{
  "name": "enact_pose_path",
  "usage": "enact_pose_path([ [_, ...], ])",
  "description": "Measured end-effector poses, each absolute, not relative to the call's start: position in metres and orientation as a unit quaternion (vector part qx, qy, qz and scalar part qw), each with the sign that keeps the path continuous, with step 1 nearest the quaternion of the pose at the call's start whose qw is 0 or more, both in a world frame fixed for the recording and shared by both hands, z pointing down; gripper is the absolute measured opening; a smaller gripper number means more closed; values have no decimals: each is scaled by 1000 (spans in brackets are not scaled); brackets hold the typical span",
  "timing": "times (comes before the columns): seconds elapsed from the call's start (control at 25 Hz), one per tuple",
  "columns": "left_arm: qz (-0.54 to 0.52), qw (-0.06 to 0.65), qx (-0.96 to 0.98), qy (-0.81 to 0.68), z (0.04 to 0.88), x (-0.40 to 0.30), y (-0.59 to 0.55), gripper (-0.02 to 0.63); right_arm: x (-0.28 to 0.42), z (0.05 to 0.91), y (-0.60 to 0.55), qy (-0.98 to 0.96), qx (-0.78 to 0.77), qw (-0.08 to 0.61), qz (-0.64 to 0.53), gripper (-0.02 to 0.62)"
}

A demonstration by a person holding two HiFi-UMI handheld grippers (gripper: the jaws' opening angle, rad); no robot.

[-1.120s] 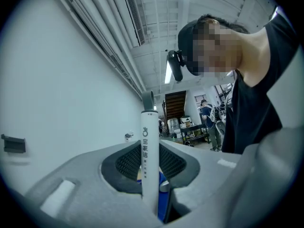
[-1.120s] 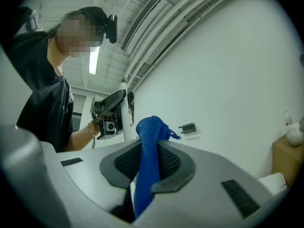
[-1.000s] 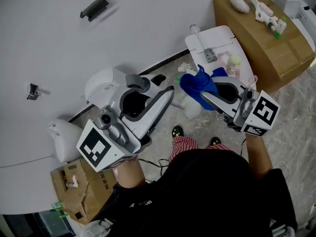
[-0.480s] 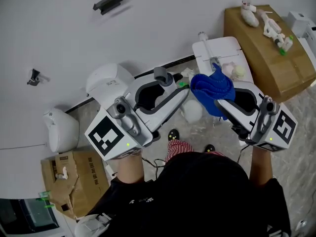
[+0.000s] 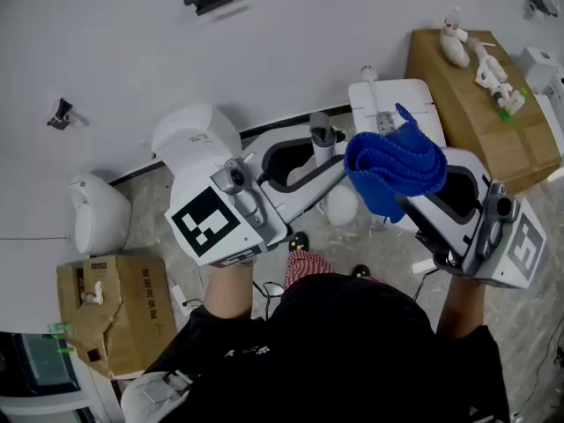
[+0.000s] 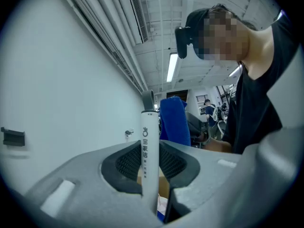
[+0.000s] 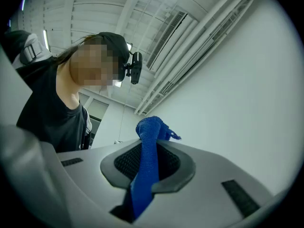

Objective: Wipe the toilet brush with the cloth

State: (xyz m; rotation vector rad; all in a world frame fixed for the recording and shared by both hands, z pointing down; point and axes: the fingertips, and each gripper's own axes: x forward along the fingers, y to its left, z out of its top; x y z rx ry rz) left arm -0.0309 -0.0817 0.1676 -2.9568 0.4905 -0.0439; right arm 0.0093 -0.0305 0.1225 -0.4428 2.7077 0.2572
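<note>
My left gripper is shut on the white handle of the toilet brush, which stands upright between its jaws; its grey top end pokes out above them. The brush head is hidden below. My right gripper is shut on a blue cloth, bunched over its jaw tips close to the right of the brush handle. In the right gripper view the cloth runs up between the pads. The cloth also shows just behind the handle in the left gripper view.
A white toilet stands by the wall behind the left gripper. A white lid-like unit and a cardboard box with small items lie at the right. Another open cardboard box sits at the lower left beside a white bin.
The right gripper has risen with the blue cloth and now sits larger and nearer the brush handle's top. The left gripper has kept its grip and barely moved.
</note>
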Motion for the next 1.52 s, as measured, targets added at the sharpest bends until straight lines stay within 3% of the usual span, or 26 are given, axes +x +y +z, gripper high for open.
enact_pose_path([
  [0.92,-32,65,-985,158,179,-4,-73,91,7,141,-31,966,-162,179,92,63],
  [1.52,-7,45,-981,189,181,-19,-91,91,-24,150,-48,969,-204,116,73,63],
])
